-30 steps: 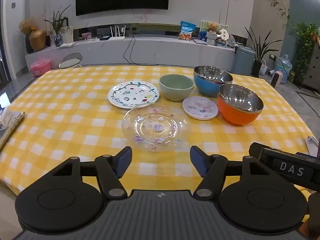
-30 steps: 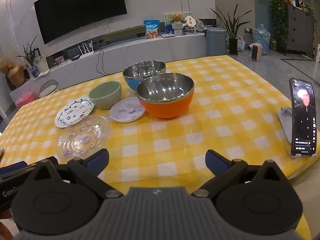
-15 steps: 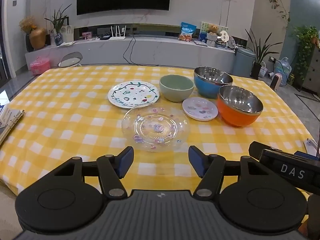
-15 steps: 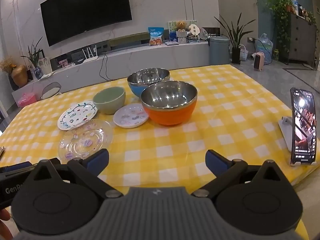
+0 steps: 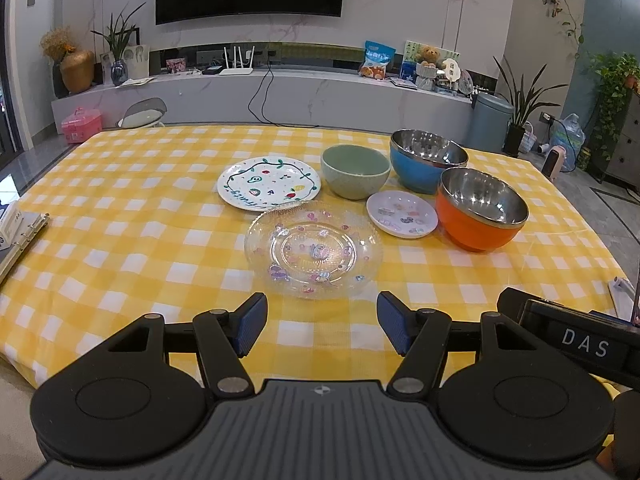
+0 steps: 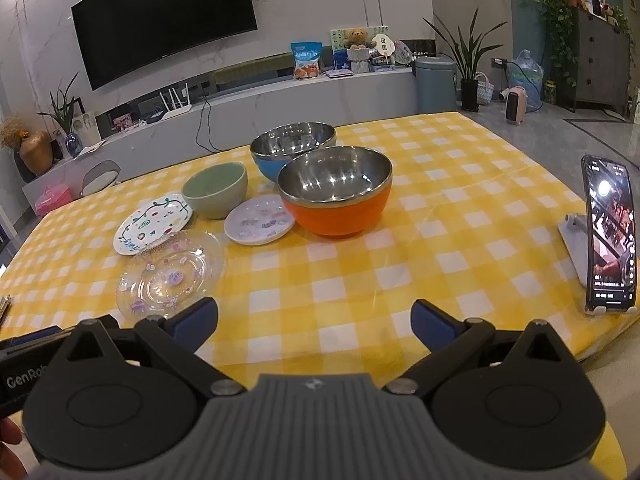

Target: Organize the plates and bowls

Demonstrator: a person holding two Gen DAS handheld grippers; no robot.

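Note:
On the yellow checked tablecloth (image 5: 120, 220) lie a clear glass plate with stickers (image 5: 313, 253), a white painted plate (image 5: 269, 183) behind it and a small white saucer (image 5: 402, 213). A green bowl (image 5: 355, 171), a blue steel-lined bowl (image 5: 428, 160) and an orange steel-lined bowl (image 5: 482, 208) stand to the right. My left gripper (image 5: 318, 328) hovers open just short of the glass plate's near rim, holding nothing. My right gripper (image 6: 314, 322) is open over bare cloth, with the orange bowl (image 6: 335, 190) ahead and the glass plate (image 6: 170, 274) to its left.
A phone on a white stand (image 6: 608, 240) is upright near the table's right edge. A ring binder (image 5: 20, 240) lies at the left edge. Beyond the table are a long low cabinet (image 5: 280, 96), a stool (image 5: 142, 112) and potted plants.
The right wrist view shows the dishes slightly larger and further right in frame than a second ago. The left gripper's view is nearly the same. No dish has moved.

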